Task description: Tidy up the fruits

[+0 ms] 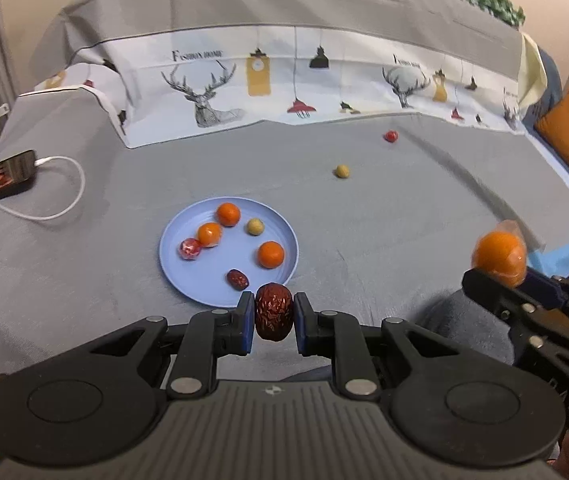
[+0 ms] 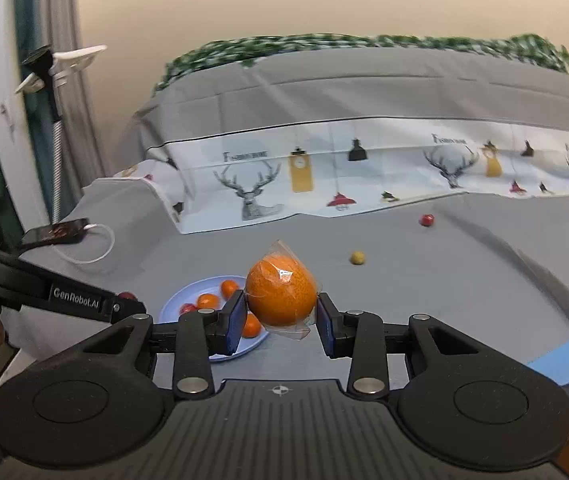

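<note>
Tongs on both sides are loaded: the left tongs (image 1: pixel 274 314) pinch a date (image 1: pixel 273 312) almost shut, the right tongs (image 2: pixel 280 320) grip a wrapped orange (image 2: pixel 281 294) part open. Both hang just off the plate's (image 1: pixel 188 276) near rim on the bed (image 1: pixel 384 220), probably for dropping in with the fruit gathered there; a yellow ball (image 1: pixel 342 171) and red ball (image 1: pixel 391 136) lie near the bed's far edge.

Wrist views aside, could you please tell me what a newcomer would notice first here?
Probably the wrapped orange clamped in the right gripper, raised above the grey cloth. Next, the wrinkled red date pinched in the left gripper, just at the near rim of the blue plate that already holds several fruits.
</note>
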The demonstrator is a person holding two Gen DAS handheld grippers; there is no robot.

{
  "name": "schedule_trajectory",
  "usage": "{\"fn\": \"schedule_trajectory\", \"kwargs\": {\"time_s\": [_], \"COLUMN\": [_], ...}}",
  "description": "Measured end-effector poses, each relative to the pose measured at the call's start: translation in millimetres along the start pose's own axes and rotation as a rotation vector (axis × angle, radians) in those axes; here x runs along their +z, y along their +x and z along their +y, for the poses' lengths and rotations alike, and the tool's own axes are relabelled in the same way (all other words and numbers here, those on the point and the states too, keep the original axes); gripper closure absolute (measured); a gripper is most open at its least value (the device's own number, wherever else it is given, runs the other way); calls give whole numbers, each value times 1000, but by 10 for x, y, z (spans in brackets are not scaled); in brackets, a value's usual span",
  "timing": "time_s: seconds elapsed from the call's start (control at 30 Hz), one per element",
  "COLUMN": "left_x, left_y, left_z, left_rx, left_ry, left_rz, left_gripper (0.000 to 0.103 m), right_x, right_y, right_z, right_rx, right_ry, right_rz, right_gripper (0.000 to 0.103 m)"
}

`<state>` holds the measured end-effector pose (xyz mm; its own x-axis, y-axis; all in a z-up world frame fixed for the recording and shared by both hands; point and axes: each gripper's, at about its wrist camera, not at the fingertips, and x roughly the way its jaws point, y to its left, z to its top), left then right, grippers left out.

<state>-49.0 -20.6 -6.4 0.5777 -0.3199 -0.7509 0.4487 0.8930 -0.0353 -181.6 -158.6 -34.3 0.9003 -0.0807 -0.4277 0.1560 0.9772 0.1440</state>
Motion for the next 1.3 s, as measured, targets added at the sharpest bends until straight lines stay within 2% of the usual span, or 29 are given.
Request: {"fn": "schedule_trajectory", "kwargs": {"time_s": [0.27,0.6,1.3], "left_x": [-64,-85,-28], "left_y": [-227,-297,-216], "left_z": [141,217,306], "left_rx": [-2,5,21], "left_ry": [-37,-51,-85], "left_rz": [-47,-66,-47], "left_gripper": [81,81,81], "right_x": [38,42,22], "right_y": [-94,-76,140], "right_z": [163,250,264], "right_rx": [9,14,52], "right_ry": [-31,-70,-86], "right_rz": [-16,-13,27], "right_gripper": [64,64,64]}}
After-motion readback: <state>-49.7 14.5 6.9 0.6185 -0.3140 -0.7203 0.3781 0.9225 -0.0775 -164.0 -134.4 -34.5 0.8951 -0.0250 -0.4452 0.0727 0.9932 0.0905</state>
